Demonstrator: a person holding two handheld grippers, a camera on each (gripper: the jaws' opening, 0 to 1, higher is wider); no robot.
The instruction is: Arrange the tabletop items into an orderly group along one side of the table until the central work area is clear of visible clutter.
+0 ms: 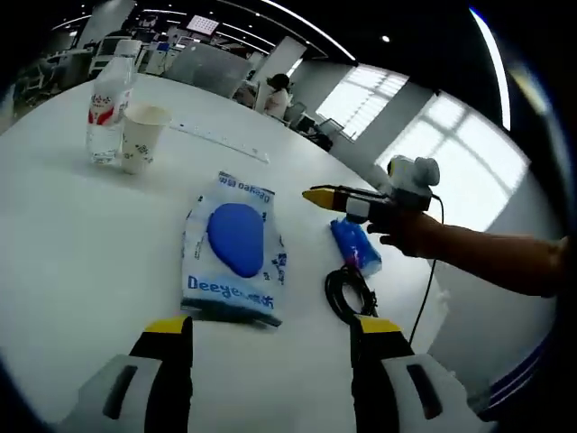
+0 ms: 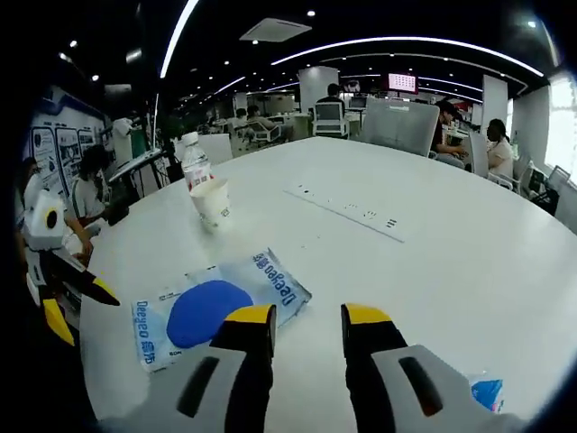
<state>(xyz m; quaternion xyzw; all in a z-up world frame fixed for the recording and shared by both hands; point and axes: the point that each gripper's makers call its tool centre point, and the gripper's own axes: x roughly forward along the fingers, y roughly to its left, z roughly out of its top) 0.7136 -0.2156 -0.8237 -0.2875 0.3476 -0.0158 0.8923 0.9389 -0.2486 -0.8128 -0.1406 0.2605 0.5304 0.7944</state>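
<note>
A white Deeyeo wipes pack (image 1: 236,244) with a blue oval lies flat on the white table (image 1: 63,234). My left gripper (image 1: 270,329) hovers just short of the pack's near edge, jaws wide open and holding nothing. My right gripper (image 1: 317,196), held by a hand, reaches in from the right above a small blue packet (image 1: 356,245) and a coiled black cable (image 1: 350,293). In the right gripper view, my right gripper (image 2: 308,320) stands open with a narrow gap, the wipes pack (image 2: 216,307) just beyond it. The left gripper (image 2: 72,298) is open at the left.
A water bottle (image 1: 108,108) and a paper cup (image 1: 142,135) stand together at the far side, also the bottle (image 2: 194,161) and cup (image 2: 214,200). A long white strip (image 1: 221,140) lies on the table. The blue packet (image 2: 487,392) sits near the table edge. People sit at desks behind.
</note>
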